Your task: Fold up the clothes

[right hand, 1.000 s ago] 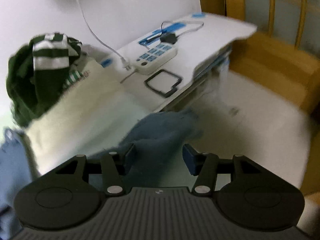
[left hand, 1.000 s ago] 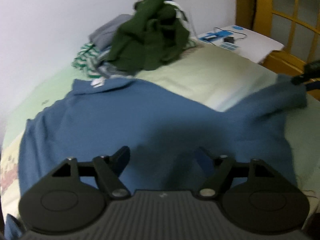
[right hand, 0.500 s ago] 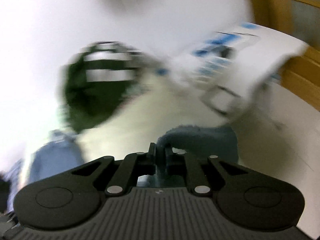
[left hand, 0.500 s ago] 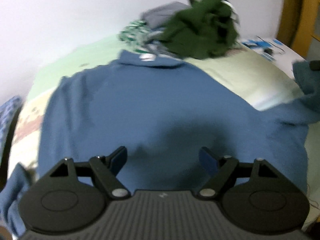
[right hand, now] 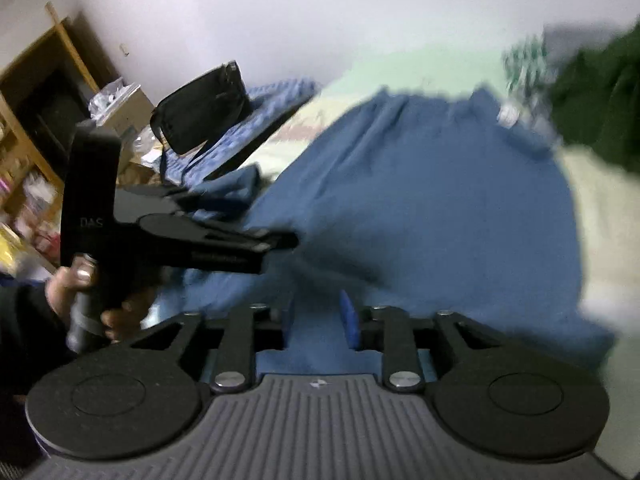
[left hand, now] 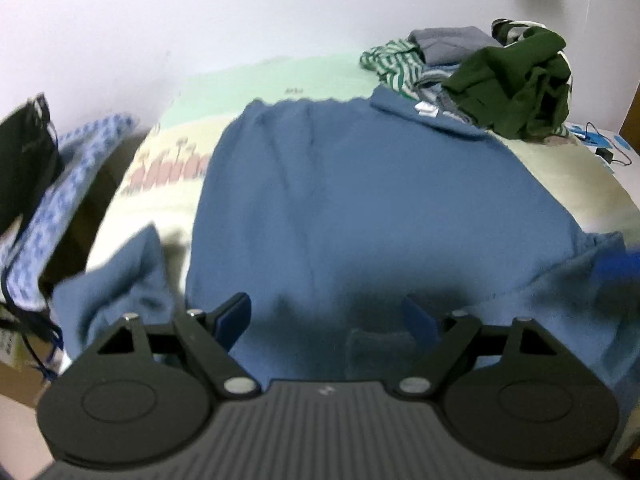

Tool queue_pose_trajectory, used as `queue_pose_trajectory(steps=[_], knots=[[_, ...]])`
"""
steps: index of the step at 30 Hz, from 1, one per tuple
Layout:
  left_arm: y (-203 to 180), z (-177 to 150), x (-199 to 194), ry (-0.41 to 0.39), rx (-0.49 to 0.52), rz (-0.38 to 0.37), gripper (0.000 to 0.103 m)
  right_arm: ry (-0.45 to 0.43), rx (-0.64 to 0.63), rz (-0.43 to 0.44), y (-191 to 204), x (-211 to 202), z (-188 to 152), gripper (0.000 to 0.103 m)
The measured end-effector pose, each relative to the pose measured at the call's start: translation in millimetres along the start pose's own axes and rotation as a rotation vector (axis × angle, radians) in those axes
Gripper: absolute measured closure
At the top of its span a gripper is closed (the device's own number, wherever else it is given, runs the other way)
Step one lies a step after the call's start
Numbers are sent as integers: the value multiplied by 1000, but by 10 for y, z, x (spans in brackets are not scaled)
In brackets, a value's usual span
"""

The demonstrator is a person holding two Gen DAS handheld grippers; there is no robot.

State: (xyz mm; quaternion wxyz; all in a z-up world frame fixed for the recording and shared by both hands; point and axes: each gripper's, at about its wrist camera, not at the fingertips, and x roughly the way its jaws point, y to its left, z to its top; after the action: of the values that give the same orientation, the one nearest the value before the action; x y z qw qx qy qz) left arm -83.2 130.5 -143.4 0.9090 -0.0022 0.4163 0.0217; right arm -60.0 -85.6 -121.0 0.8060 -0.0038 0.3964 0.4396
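right tongs [right hand: 316,320] now parted over blue shirt [left hand: 360,208], left tongs [left hand: 326,316] still wide, empty

Only readable text: "DAS" in faint grey letters on the black upright handle body of the left gripper [right hand: 280,240], seen from the right wrist view. A second line of print along its black finger arm is too blurred to read.
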Motion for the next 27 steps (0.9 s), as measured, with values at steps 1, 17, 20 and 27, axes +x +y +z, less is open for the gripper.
queue_pose_trajectory(steps=[1, 17, 20, 27], knots=[[29, -33, -4, 6, -6, -2, 19, -17, 26, -29, -103, -69, 2, 61], [208, -283, -79, 82, -67, -88, 17, 201, -353, -10, 163, 720, -111, 56], [139, -334, -23, 109, -77, -142, 17, 251, -346, 32, 104, 607, -262, 57], [-123, -284, 103, 121, -2, -199, 31, 204, -135, -121, -425, -143, -439, 58]])
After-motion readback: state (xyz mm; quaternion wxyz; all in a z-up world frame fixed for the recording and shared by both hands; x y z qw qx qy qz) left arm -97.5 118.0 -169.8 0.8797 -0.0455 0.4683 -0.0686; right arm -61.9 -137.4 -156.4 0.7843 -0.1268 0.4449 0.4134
